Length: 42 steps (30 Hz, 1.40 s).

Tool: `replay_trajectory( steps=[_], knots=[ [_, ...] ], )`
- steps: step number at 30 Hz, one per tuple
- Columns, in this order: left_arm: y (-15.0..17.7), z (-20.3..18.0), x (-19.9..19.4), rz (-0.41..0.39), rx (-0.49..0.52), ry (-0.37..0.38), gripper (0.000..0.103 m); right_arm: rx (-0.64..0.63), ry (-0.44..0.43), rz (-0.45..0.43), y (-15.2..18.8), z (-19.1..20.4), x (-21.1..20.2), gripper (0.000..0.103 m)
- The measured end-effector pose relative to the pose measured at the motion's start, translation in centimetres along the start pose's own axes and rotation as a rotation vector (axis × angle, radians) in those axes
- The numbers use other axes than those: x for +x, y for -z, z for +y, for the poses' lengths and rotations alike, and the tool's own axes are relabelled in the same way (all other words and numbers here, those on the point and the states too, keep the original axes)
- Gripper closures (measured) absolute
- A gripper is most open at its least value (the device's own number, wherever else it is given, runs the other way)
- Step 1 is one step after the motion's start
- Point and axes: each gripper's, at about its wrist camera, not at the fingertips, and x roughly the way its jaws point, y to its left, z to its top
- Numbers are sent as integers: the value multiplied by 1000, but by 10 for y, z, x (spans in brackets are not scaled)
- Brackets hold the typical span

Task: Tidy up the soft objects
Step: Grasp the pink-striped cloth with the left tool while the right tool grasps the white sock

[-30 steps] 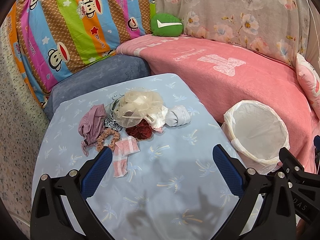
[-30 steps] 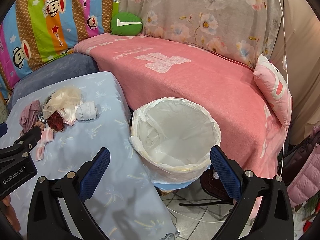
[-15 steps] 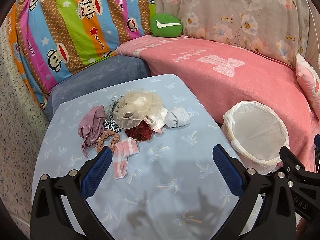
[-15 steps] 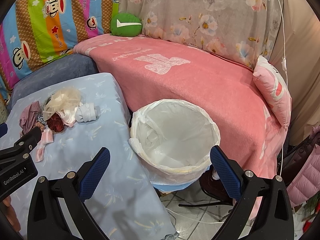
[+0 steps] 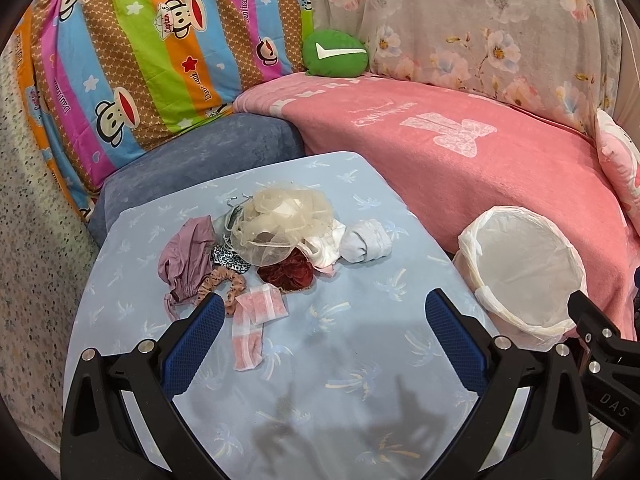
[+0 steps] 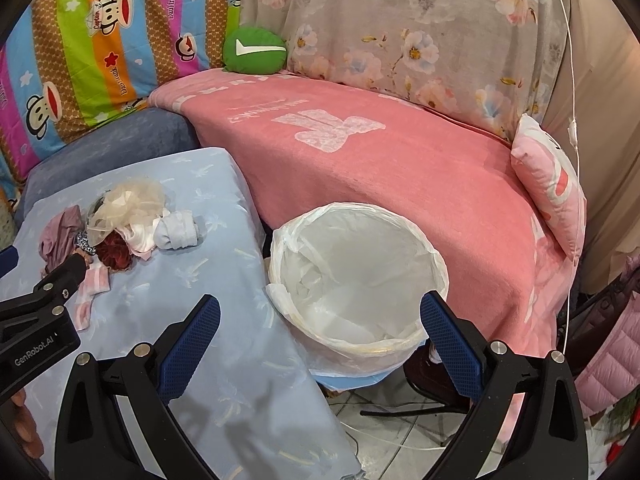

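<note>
At centre-left of the left wrist view: pile of soft items (image 5: 276, 248) on blue tablecloth (image 5: 340, 360) | pink striped sock (image 5: 256, 320), long axis running frame-vertical, just beyond left gripper (image 5: 324, 320), spread wide, empty | right gripper (image 6: 320, 320) wide, over lined bin (image 6: 356, 280) | gauzy, velvety, crumpled cloths.

Bright, even indoor light, sharp focus.
Soft gripper shadows fall on the blue tablecloth (image 5: 320, 420); fisheye bending and black vignette crowd the corners of both views.
</note>
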Motion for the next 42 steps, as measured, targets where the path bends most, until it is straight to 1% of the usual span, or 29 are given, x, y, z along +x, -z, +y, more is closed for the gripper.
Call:
replay_trajectory(
  steps=[3,5,6,12,16,17,19,23,27,31,34,35,36,37,38,39,40,41,42],
  knots=[
    [3,10,8,9,-11,13,7,3,-15,-7,-2,7,4,6],
    [6,18,17,30,-25,22,7,9,-26,-10,-4,13,8,6],
    [7,25,23,45,-39,18,7,13,-36,-14,-6,18,10,6],
    [19,61,47,75,-94,-33,7,0,-77,-22,-14,48,22,6],
    [29,92,68,133,-153,-71,7,-29,-103,-26,-17,76,33,6],
    [32,98,74,148,-166,-83,7,-36,-107,-22,-17,82,36,6],
    [38,113,83,174,-192,-83,7,-48,-117,-16,-17,94,43,6],
    [44,131,91,191,-219,-92,7,-64,-141,22,-13,115,60,6],
    [46,133,99,207,-239,-47,7,-79,-155,49,-9,133,73,6],
    [43,124,113,226,-235,56,7,-85,-152,54,-11,143,82,6],
    [43,117,127,246,-235,81,7,-85,-147,59,-13,147,88,6],
    [44,116,131,251,-231,78,9,-84,-147,62,-13,147,89,6],
    [44,114,135,260,-230,79,14,-83,-147,65,-13,148,91,6],
    [45,112,140,277,-230,87,22,-84,-147,67,-14,148,93,6],
    [46,112,144,295,-236,97,27,-85,-146,69,-14,149,95,6],
    [47,113,148,310,-247,111,35,-85,-145,71,-14,149,96,6],
    [47,113,149,312,-254,112,35,-85,-146,74,-15,150,98,6],
    [46,114,147,301,-252,110,38,-85,-146,76,-15,150,99,6],
    [46,113,147,302,-249,120,47,-85,-146,78,-15,150,100,6]
  ],
)
